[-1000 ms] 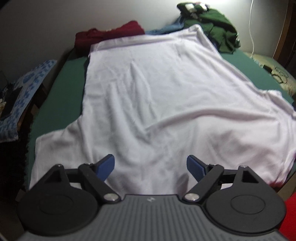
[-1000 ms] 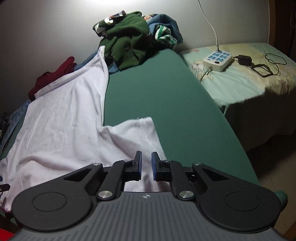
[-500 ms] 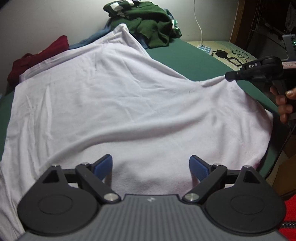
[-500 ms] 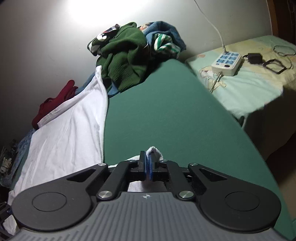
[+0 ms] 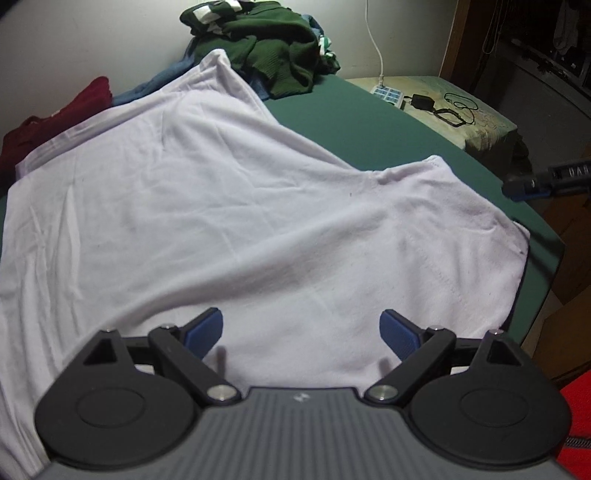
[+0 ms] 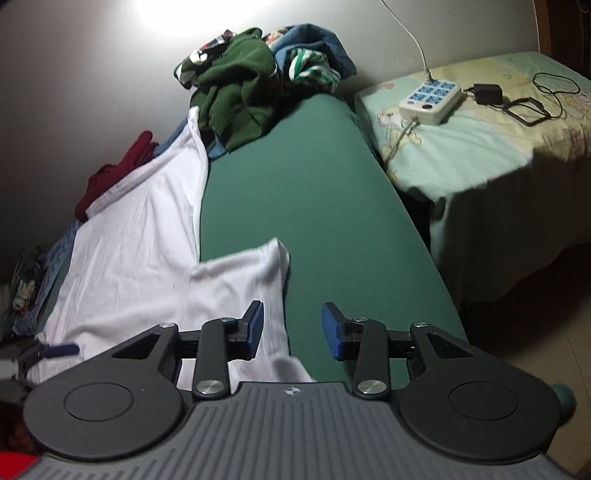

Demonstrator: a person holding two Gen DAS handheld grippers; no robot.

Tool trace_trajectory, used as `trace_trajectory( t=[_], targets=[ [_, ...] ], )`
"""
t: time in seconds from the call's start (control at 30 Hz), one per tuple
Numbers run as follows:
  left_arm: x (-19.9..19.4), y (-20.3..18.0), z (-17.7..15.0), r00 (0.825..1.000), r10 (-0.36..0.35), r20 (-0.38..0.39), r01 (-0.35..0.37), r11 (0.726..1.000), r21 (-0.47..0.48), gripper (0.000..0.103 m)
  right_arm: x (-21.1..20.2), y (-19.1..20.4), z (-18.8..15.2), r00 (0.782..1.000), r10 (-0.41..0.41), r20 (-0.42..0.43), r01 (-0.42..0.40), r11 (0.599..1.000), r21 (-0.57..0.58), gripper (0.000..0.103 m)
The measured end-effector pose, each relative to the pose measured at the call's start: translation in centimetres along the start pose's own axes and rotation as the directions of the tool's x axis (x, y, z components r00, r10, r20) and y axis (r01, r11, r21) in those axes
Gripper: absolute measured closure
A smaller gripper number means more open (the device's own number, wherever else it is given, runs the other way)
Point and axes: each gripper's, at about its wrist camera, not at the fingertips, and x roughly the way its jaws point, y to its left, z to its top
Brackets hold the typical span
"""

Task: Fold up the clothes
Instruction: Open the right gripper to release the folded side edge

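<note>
Released, white shirt (image 6: 147, 266) sleeve lies below opening right gripper (image 6: 291, 328).

Dim room, bright glare on the far wall (image 6: 177, 22), fisheye-bent, darkened edges.

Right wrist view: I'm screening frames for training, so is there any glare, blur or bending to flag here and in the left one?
Right wrist view: bright glare on the wall, the white shirt has a smeared sleeve edge, the green table bulges from fisheye. Left wrist view: no glare, dim right side, shirt fairly sharp, straight edges curved.
</note>
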Motion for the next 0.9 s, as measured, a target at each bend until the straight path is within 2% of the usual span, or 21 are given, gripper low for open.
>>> trace_trajectory(
  t=[0.07,0.13,0.3,0.4,0.43,0.5,0.6,0.77,0.9],
  targets=[
    [0.6,-0.9,0.8,1.000,-0.020,0.007,0.019,0.999,0.029,0.010,-0.6,-0.5,-1.3,0.998,-0.045,-0.048,0.046,0.999,0.026,0.065],
    [1.3,-1.9,1.5,0.999,-0.040,0.007,0.040,0.997,0.064,0.010,-0.8,-0.7,-2.6,0.996,-0.047,-0.070,0.051,0.997,0.054,0.065],
    [2.3,-4.3,2.7,0.996,-0.094,0.003,0.093,0.986,0.141,0.010,-0.5,0.3,-4.1,0.998,-0.049,-0.029,0.050,0.998,0.042,0.066],
    [2.6,-5.3,3.3,0.993,-0.119,0.001,0.117,0.978,0.175,0.010,-0.1,1.0,-4.3,0.998,-0.066,-0.017,0.066,0.998,-0.006,0.087],
    [2.7,-5.6,3.5,0.992,-0.125,0.000,0.123,0.975,0.185,0.010,0.0,1.2,-4.3,0.997,-0.069,-0.013,0.069,0.997,-0.018,0.100],
    [2.7,-6.0,3.8,0.990,-0.138,-0.002,0.136,0.970,0.203,0.009,-0.2,1.0,-4.1,0.998,-0.063,-0.003,0.063,0.998,-0.009,0.100],
    [2.8,-6.1,4.2,0.981,-0.191,-0.030,0.193,0.963,0.190,0.009,-0.9,1.1,-3.5,0.999,-0.036,0.024,0.036,0.999,-0.010,0.100],
    [2.4,-6.0,5.2,0.962,-0.269,-0.041,0.272,0.952,0.141,0.009,-2.0,2.7,-2.7,0.998,0.042,0.046,-0.038,0.996,-0.076,0.100],
    [2.6,-5.9,6.4,0.923,-0.379,-0.071,0.382,0.924,0.028,0.009,-2.0,4.4,-3.2,0.999,0.052,0.015,-0.048,0.981,-0.189,0.100]
  ],
)
